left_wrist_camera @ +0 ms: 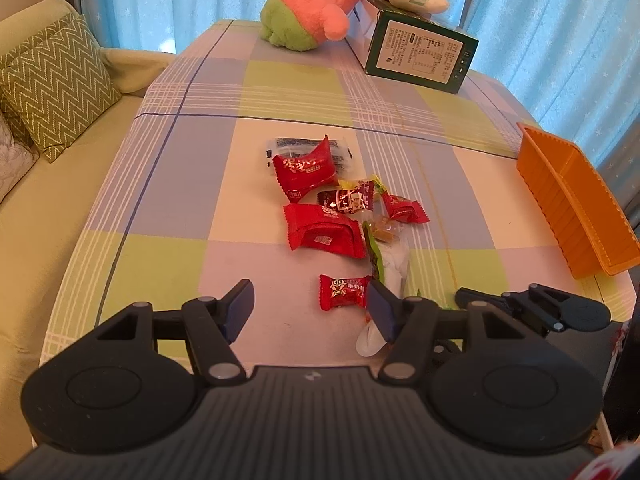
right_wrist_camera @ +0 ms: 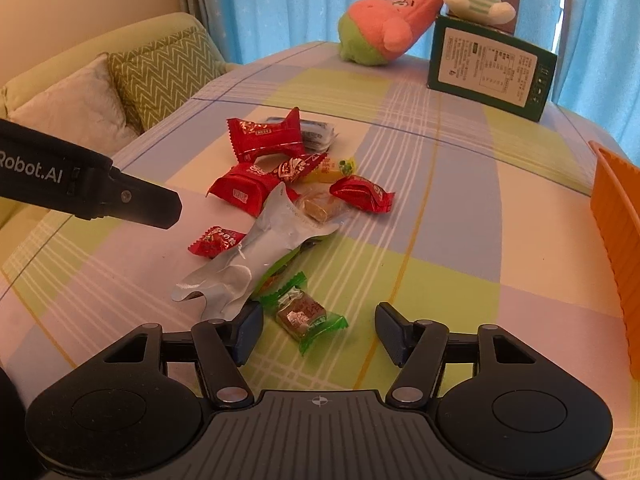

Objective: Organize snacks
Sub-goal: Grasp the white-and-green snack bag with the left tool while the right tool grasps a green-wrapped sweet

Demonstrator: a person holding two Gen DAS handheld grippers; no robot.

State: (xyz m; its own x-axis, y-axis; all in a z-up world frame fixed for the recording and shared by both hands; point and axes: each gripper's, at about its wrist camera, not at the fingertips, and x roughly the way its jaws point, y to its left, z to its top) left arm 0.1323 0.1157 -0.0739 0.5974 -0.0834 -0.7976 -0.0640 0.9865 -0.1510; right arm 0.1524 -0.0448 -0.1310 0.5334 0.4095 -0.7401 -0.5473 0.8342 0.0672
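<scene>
Both claws hang spread wide and empty over the checked counter (left_wrist_camera: 192, 128). In the left wrist view, the left claw (left_wrist_camera: 310, 308) frames a small red candy (left_wrist_camera: 343, 292) lying between its fingertips at lower centre, just below the snack pile (left_wrist_camera: 340, 204). In the right wrist view, the right claw (right_wrist_camera: 318, 330) has a green-wrapped candy (right_wrist_camera: 304, 314) between its fingertips, beside a torn silver wrapper (right_wrist_camera: 256, 256). An orange basket (left_wrist_camera: 576, 200) stands at the right edge, well apart from the pile.
</scene>
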